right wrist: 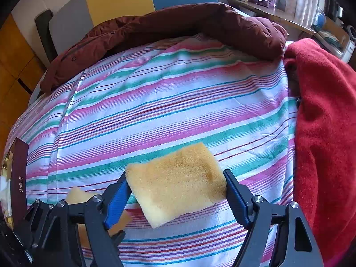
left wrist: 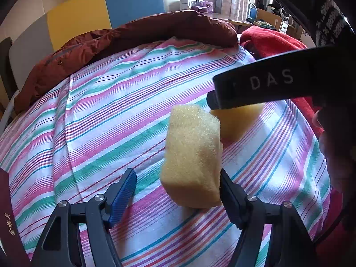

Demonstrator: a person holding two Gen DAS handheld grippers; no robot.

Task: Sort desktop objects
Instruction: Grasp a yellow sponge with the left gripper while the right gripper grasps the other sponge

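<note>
Jaws of the right gripper [right wrist: 175, 191] clamp a yellow sponge [right wrist: 178, 182] at lower centre, above the striped bedsheet [right wrist: 155, 102]; the left gripper [left wrist: 178, 189] stands released around a second sponge [left wrist: 192, 155], only 1 finger touching. Probably mid-pickup: next, the left must close squarely. A dark red box [right wrist: 19, 173] at the left edge may be a container; contents unclear.

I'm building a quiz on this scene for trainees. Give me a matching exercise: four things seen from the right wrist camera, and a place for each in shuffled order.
Things:
1. red fleece blanket
2. maroon puffy jacket
3. yellow foam sponge
4. dark maroon box

Places, as seen in the right wrist view:
A. along the far edge of the striped sheet
B. at the sheet's right edge
C. at the sheet's left edge
D. between the fingers of the right gripper

Pairs: 1-B, 2-A, 3-D, 4-C
</note>
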